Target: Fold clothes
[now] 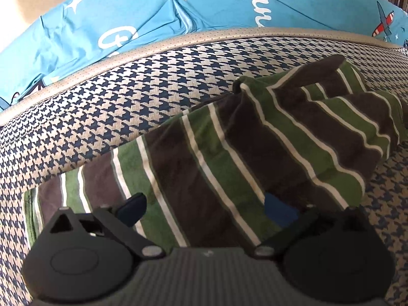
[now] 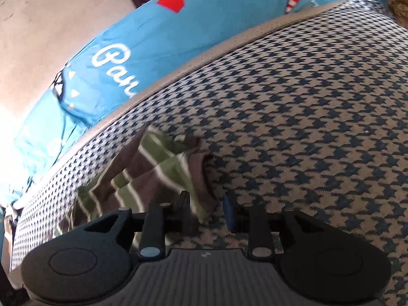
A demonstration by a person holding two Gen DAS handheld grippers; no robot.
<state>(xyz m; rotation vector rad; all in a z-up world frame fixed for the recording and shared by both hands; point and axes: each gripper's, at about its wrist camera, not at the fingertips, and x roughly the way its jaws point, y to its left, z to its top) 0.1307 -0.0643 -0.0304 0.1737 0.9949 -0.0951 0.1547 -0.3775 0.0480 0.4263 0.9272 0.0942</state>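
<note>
The striped garment (image 1: 229,153) lies bunched across the houndstooth mattress (image 1: 153,76), centre frame; left hand-held gripper (image 1: 206,207) spread wide above it, right hand-held gripper (image 2: 206,209) parted, empty, beside its edge, likely regrasping.

The right tongs (image 2: 206,210) hang slightly parted over the houndstooth mattress (image 2: 306,127), gripping nothing; the striped garment (image 2: 153,170) lies at ten o'clock.
</note>
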